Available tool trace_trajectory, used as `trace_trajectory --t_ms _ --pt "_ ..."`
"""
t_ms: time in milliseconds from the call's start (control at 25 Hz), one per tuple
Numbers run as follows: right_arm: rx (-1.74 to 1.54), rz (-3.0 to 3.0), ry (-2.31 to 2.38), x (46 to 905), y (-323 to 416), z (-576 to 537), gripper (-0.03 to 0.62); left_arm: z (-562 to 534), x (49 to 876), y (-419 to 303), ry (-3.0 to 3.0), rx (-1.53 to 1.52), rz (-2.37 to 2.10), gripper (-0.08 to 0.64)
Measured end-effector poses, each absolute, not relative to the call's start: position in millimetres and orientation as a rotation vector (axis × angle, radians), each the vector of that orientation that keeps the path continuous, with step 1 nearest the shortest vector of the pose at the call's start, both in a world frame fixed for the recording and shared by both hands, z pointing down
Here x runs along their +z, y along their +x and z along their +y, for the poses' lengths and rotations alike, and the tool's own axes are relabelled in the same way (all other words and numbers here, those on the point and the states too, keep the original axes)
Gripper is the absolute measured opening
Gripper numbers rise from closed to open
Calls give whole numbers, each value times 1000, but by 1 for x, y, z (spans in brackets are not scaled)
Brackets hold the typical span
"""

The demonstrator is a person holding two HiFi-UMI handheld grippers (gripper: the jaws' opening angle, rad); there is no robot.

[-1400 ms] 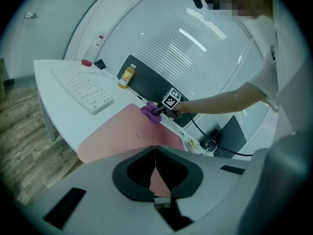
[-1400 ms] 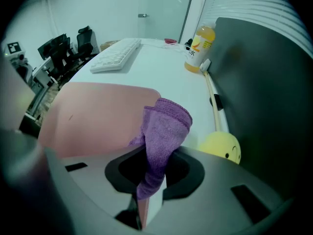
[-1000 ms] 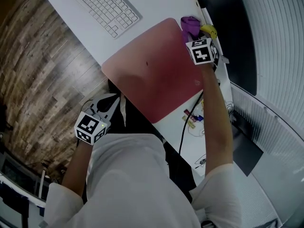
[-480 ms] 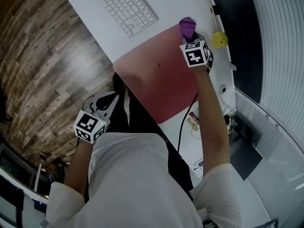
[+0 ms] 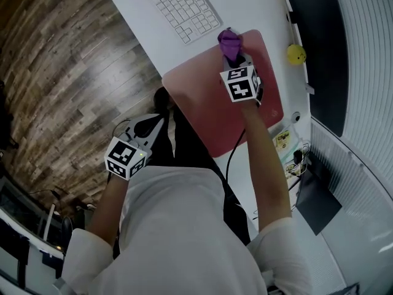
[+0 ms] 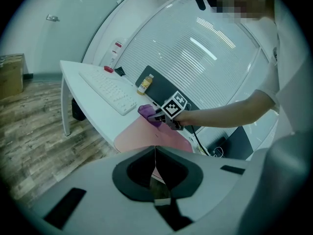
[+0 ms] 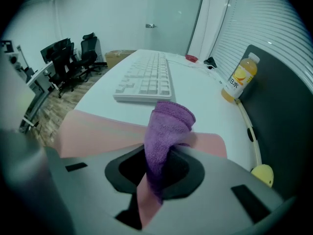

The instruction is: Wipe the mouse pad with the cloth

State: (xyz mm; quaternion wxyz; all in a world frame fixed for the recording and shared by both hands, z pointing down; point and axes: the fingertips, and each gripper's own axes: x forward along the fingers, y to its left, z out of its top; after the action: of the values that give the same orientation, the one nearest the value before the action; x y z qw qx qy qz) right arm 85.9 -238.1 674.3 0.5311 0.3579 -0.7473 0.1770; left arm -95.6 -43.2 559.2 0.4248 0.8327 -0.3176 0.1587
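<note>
We see the right gripper point(image 7: 157, 156) with its fingers point(image 7: 191, 166) clamped on the purple cloth point(image 7: 167, 124). The cloth runs down between them and bunches into a rounded fold just past the fingertips. The pink mouse pad point(image 5: 202, 112) lies under these fingers and spreads out on both sides of them. Its far edge is just ahead of the cloth fold. We cannot tell whether the fold touches the pad.

Beyond the fingertips, past that pad edge, the white keyboard point(image 5: 181, 5) sits on the white desk point(image 5: 249, 14). Ahead and to the right of the right fingers a bottle point(image 7: 238, 77) of orange drink stands upright against a dark panel. Close to the right of the fingers, at the desk edge, we see a yellow ball point(image 5: 296, 55). A black cable point(image 5: 234, 157) trails back from behind the fingers, along the forearm and across the near part of the pad.

The left gripper point(image 5: 161, 120) has its fingers point(image 6: 132, 173) pressed together with nothing between them. It is held off the desk, close to the person's body, with the wood floor point(image 5: 61, 72) to the left of the fingers. Well ahead of its fingertips we see the pad, the right gripper and the cloth.
</note>
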Motion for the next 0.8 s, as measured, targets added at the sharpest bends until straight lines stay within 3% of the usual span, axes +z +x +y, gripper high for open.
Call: trace_trajectory --t_ms 800 --pt "425 -1878 714 673 -3 -164 84 -22 559 -123 2080 374 -834 18"
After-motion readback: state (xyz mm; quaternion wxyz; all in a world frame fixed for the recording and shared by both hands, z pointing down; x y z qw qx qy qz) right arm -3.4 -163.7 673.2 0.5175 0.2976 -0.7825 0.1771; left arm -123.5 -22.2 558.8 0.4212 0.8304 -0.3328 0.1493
